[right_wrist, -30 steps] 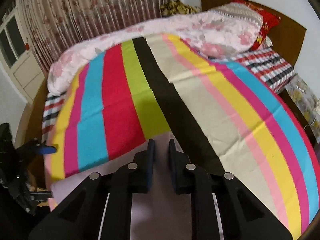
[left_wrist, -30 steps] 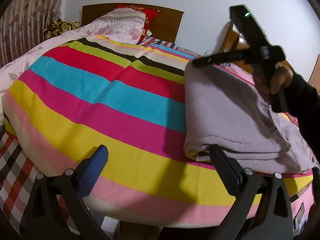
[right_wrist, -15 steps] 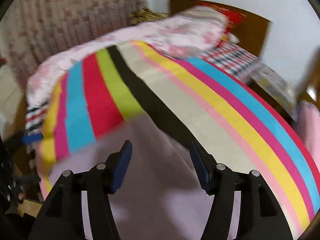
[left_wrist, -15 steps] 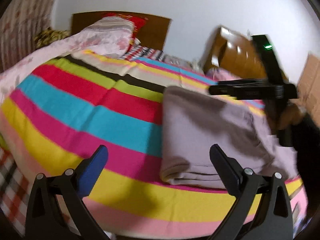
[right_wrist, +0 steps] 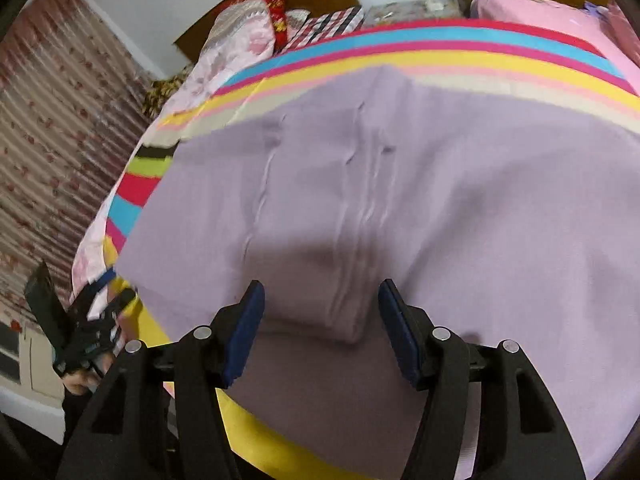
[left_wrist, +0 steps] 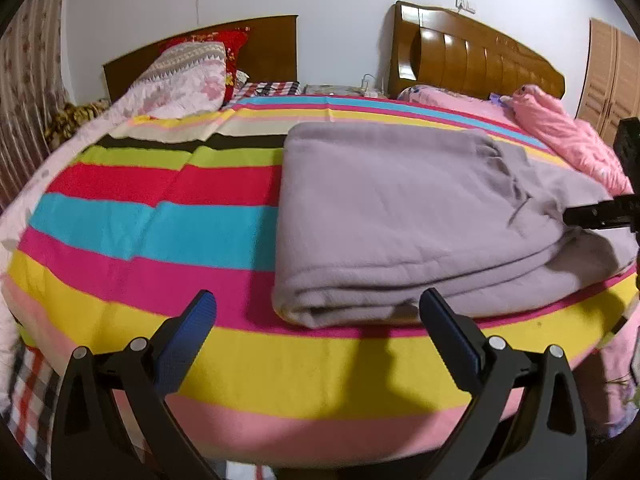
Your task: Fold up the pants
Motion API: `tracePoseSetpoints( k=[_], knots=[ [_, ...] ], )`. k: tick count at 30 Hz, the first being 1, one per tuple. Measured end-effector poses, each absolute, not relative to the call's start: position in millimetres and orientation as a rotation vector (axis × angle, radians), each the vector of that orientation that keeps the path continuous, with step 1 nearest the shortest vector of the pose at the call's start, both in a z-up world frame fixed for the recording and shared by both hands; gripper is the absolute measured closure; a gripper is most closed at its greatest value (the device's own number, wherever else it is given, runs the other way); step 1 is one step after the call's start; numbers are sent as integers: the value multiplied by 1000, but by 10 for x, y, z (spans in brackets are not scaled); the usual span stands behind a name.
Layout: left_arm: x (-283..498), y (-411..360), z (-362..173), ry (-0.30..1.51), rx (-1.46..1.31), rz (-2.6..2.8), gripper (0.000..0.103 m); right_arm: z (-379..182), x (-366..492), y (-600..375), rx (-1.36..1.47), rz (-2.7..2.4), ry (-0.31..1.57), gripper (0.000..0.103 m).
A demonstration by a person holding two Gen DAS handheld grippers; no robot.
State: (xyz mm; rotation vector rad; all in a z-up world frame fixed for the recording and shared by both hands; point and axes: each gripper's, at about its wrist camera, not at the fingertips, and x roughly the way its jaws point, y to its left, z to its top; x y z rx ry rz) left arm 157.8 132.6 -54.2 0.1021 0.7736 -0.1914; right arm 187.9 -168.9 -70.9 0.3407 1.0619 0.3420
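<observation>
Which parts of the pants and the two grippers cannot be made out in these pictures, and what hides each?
- Left wrist view: the right end of the pants is cut off by the frame edge.
- Left wrist view: only a dark part of the right gripper shows at the edge; its jaws are out of frame.
- Right wrist view: the left gripper is small and blurred.
- Right wrist view: the pants' near edge lies behind the right gripper.

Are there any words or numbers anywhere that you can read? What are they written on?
None can be read.
The lilac pants carry no label or print that shows.
The striped blanket has only colored bands, no writing.
The red pillow has a yellow pattern, too blurred to tell if it is writing.
The left gripper and right gripper, both open, show no brand marks on their fingers.
</observation>
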Motion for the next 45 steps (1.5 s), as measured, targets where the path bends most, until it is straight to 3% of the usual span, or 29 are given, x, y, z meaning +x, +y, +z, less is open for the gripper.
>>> tracePoseSetpoints(
  k=[3,5,7,9,14,19,28,36,42,44,45],
  knots=[
    [1678,1379,-556,790,108,-167,2,-681,1898,-1576,327,363,1071,44],
    [1711,1442,-572,811,74,-168,2,-687,1899,-1589,327,353,1080,52],
    [1724,1503,-616,837,31,-178,2,-697,1863,-1652,353,331,1065,81],
    [1723,1558,-633,845,1,-188,2,-694,1820,-1754,408,322,1033,90],
    [1665,1656,-509,807,41,-133,2,-331,1543,-1780,495,350,922,91],
    [1678,1837,-531,832,-14,-116,2,-790,1651,-1782,465,280,1014,91],
    [1667,1488,88,695,-36,-209,2,-741,1678,-1735,422,276,1005,91],
    [2121,1205,-550,946,91,-159,3,-537,1488,-1750,427,261,950,94],
    [2094,1337,-614,939,32,-188,1,-826,1500,-1899,456,245,997,101],
    [2084,1343,-614,936,30,-187,1,-801,1517,-1893,438,241,1008,100],
    [2096,1328,-607,934,31,-186,1,-722,1510,-1858,382,192,1002,91]
  ],
)
